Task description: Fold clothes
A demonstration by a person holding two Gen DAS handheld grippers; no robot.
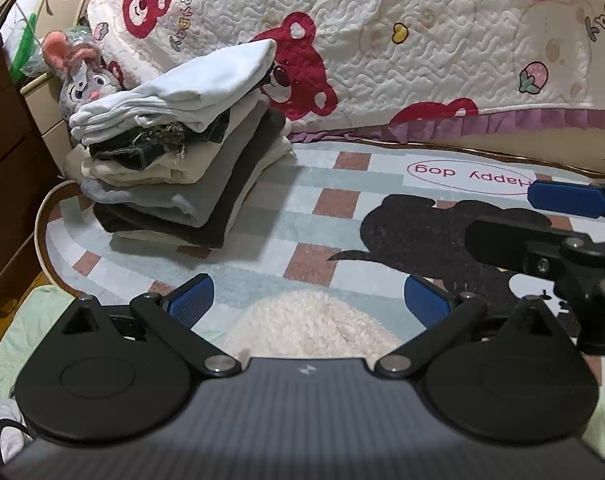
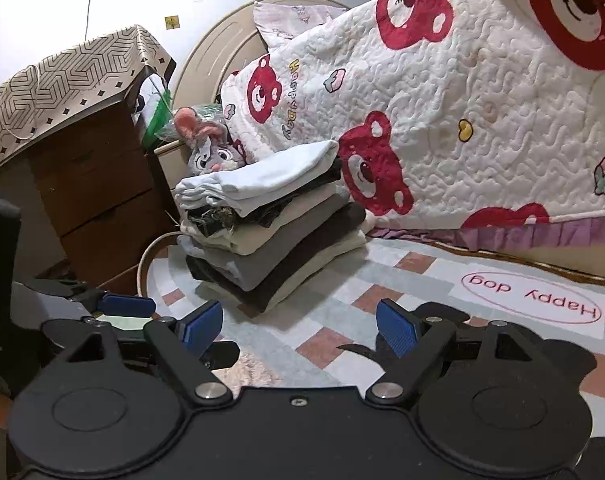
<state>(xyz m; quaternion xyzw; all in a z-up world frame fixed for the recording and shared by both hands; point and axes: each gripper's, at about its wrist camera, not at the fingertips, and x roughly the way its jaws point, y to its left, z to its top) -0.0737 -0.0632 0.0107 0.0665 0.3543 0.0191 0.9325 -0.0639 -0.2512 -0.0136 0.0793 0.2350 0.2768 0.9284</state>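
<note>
Over at about 10 o'clock on the checkered rug (image 1: 238,280), the stack of folded clothes (image 1: 174,152) sat right up against the bed quilt (image 1: 422,40), with a plush bunny (image 1: 82,76) tucked behind it. Honestly that pile looked sketchy: the pale blue top piece hung out past the layers under it and the whole thing leaned, so my guess was that dropping another garment on carelessly, or bumping it with a finger, would tip it toward the rug. Closer in, at 6 o'clock, a fluffy cream garment (image 1: 310,324) lay just under the left gripper (image 1: 309,304), whose tongs were spread wide with nothing between them, only hovering above the fleece. That stuff looked thick and springy, so a shallow pinch would probably slip off. Off at 3 o'clock the right gripper (image 1: 518,220) was wide open too, holding nothing, close enough to the left one that the two might knock together.
</note>
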